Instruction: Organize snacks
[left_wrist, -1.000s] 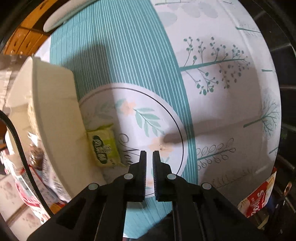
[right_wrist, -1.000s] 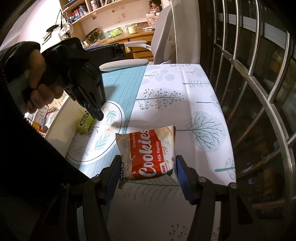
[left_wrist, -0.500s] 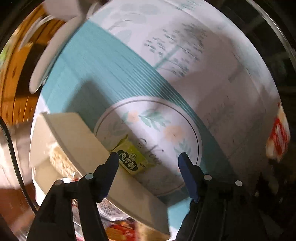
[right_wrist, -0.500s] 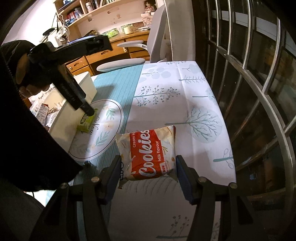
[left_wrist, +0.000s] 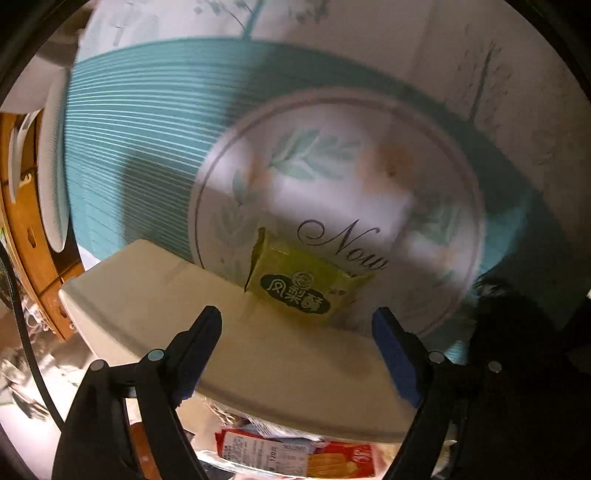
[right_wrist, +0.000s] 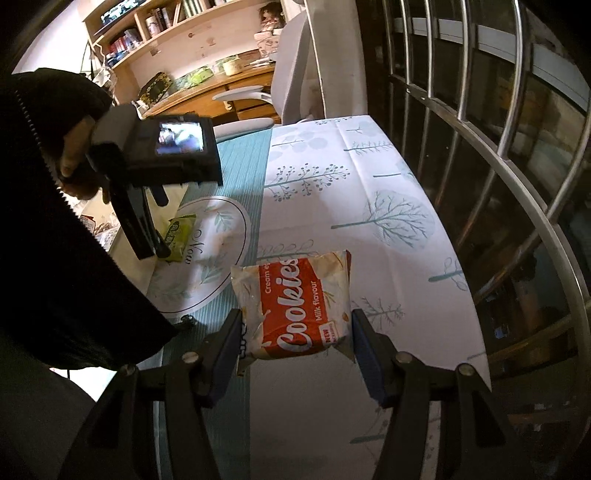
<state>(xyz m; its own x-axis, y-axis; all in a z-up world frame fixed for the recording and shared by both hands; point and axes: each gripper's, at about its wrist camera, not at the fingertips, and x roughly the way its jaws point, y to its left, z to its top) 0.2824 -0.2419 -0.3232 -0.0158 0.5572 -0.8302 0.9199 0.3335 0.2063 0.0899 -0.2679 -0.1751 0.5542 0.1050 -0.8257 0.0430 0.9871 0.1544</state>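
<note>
Green packet (left_wrist: 306, 291) flat on tablecloth (left_wrist: 147, 147), one edge against white bin (left_wrist: 258, 350) wall. Straight ahead of left gripper (left_wrist: 295, 332), centred between 2 opening jaws, nothing pinched yet. Long axis running roughly across the jaw gap, slightly skewed. Left clearly nearer. Right gripper (right_wrist: 295, 343) clamped on cookies (right_wrist: 295, 295), held over tablecloth, well apart from packet.

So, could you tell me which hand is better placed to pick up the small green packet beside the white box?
The left. The left claw hovers right over the green packet, its jaws opening with nothing between them yet. The right claw is shut on the cookies pack.
</note>
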